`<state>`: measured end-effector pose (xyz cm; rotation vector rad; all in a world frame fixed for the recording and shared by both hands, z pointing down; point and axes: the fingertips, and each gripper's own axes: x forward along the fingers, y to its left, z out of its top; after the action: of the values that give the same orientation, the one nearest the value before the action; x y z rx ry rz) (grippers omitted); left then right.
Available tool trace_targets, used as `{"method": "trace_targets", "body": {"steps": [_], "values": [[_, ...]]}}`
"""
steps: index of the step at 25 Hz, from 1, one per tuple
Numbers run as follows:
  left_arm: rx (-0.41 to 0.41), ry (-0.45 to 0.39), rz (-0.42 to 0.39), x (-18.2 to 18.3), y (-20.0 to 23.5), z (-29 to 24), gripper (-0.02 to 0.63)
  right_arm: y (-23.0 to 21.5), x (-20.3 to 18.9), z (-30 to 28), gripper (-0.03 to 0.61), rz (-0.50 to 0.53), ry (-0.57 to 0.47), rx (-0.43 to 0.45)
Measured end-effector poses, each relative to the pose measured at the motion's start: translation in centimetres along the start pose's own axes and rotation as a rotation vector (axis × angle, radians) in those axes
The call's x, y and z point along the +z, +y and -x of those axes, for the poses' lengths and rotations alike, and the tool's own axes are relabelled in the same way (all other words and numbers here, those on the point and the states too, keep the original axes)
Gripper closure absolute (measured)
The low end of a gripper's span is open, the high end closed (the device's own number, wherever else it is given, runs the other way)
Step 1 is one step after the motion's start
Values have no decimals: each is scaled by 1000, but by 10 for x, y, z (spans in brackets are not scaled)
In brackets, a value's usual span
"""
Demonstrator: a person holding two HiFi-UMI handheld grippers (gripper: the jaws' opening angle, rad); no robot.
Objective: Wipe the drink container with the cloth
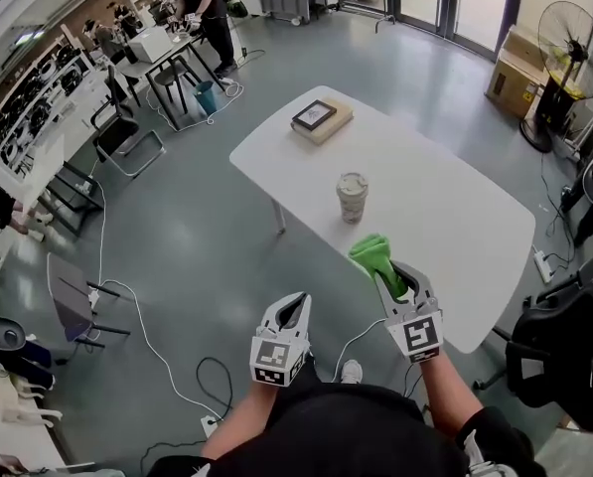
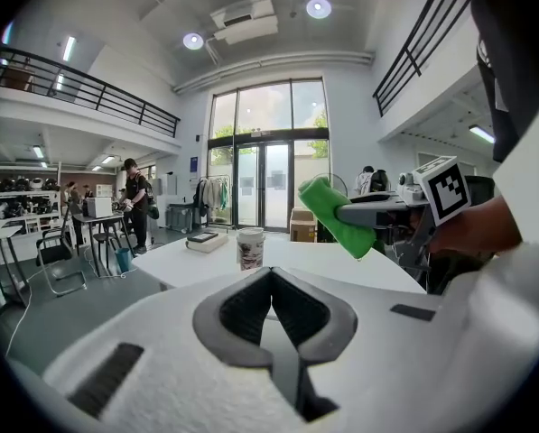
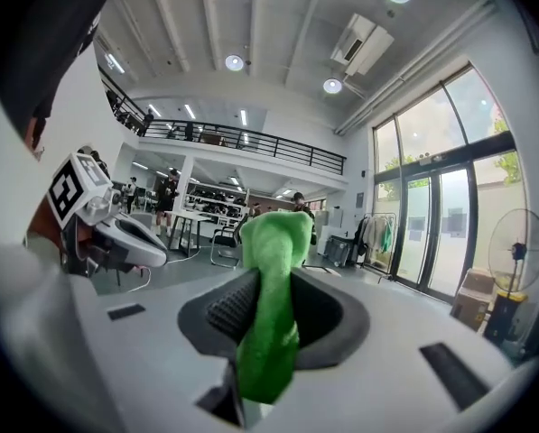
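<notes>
The drink container, a pale lidded paper cup (image 1: 353, 197), stands upright near the middle of the white table (image 1: 475, 237); the left gripper view shows the cup (image 2: 250, 248) straight ahead. My right gripper (image 1: 392, 270) is shut on a green cloth (image 1: 373, 254), held above the table's near edge, short of the cup. The right gripper view has that cloth (image 3: 274, 296) pinched between the jaws and bunched above them. My left gripper (image 1: 297, 301) is shut and empty, over the floor left of the table. Its jaws meet in the left gripper view (image 2: 271, 285).
A book with a dark frame on top (image 1: 322, 119) lies at the table's far end. A black office chair (image 1: 559, 351) stands at the right. Cables run over the floor (image 1: 147, 346). A fan (image 1: 574, 43) and cartons stand far right; a person works at a distant desk (image 1: 202, 8).
</notes>
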<state>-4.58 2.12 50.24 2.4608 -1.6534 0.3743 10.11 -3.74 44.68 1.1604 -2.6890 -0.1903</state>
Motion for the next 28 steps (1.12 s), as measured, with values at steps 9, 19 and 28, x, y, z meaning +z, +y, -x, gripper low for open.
{"method": "trace_targets", "body": {"steps": [9, 19, 28], "values": [[-57, -71, -44, 36, 67, -46, 600, -13, 14, -68, 476, 71, 25, -72], [-197, -84, -82, 48, 140, -90, 600, -6, 14, -141, 476, 139, 93, -174], [-342, -57, -96, 32, 163, -108, 600, 0, 4, -168, 474, 122, 152, -304]]}}
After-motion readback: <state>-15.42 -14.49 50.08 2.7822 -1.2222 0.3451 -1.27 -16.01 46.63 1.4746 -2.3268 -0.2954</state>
